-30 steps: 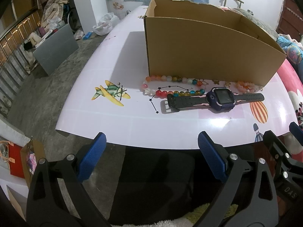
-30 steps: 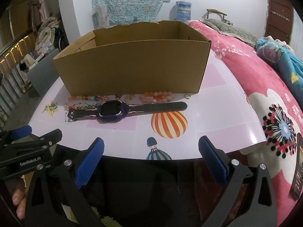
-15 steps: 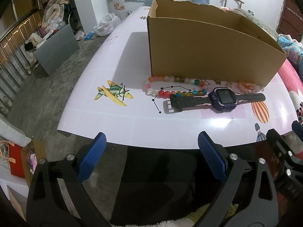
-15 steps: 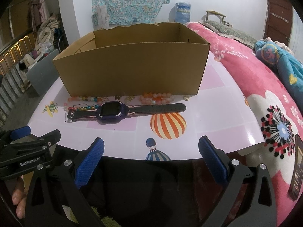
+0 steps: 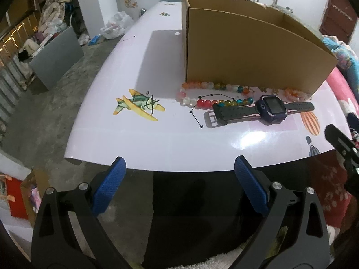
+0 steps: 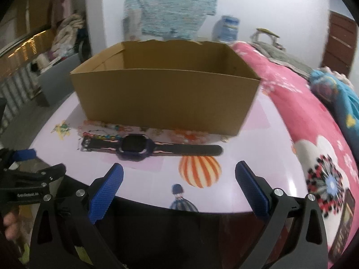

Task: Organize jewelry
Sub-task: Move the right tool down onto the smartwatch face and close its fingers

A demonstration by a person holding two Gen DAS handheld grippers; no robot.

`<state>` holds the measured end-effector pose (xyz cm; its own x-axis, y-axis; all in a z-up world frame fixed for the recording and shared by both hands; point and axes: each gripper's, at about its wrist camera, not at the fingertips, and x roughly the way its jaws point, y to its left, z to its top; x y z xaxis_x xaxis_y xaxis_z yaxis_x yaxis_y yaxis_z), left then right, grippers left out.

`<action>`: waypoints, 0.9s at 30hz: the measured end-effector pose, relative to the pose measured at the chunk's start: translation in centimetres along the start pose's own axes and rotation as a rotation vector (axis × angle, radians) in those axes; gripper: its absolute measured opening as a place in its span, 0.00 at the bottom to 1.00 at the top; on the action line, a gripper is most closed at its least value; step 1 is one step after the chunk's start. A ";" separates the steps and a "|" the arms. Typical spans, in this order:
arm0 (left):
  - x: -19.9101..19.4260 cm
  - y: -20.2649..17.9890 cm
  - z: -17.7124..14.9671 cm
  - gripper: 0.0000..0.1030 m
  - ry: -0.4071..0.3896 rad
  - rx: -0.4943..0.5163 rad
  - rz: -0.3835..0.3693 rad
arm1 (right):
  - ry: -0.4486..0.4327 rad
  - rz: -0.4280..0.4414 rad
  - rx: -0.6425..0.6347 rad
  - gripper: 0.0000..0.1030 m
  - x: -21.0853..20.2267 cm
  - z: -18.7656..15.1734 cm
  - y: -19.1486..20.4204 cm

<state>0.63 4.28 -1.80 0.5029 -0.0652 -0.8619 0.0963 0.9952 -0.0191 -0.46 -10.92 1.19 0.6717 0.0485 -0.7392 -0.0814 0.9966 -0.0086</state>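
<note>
A dark smartwatch [image 5: 270,109] [image 6: 134,149] lies flat on the white table [image 5: 134,139], in front of an open cardboard box [image 5: 246,51] [image 6: 166,98]. A string of coloured beads [image 5: 215,94] [image 6: 105,134] lies between watch and box, and a small orange bead bracelet [image 5: 292,94] lies near the box's right corner. My left gripper [image 5: 179,172] is open and empty at the table's near edge. My right gripper [image 6: 179,177] is open and empty, just short of the watch. The box's inside is not visible.
A pink flowered blanket [image 6: 314,134] covers the bed to the right. The floor [image 5: 44,116] drops off left of the table, with a grey panel [image 5: 56,60] and clutter beyond. The other gripper shows at the left edge of the right wrist view [image 6: 29,179].
Both grippers have moved forward toward the table, the right one rising and closing in on the watch. Nothing on the table has moved.
</note>
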 end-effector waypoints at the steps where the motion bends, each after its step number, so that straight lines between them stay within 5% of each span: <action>1: 0.1 0.2 0.0 0.91 -0.006 0.002 -0.021 | 0.005 0.019 0.002 0.94 0.3 0.2 0.0; 11: 1.0 1.4 2.2 0.91 -0.053 -0.003 -0.214 | 0.088 0.146 0.029 0.94 4.0 2.1 -0.2; 21: 2.8 0.7 3.1 0.91 -0.071 0.019 -0.240 | 0.152 0.284 -0.090 0.94 6.1 3.8 0.4; 27: 3.9 -0.3 3.2 0.91 -0.062 0.081 -0.210 | 0.181 0.352 -0.168 0.82 6.5 4.5 1.1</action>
<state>5.28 3.49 -3.52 0.5161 -0.2775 -0.8103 0.2717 0.9502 -0.1523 7.12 -9.25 -0.58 0.4428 0.3560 -0.8229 -0.4115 0.8961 0.1662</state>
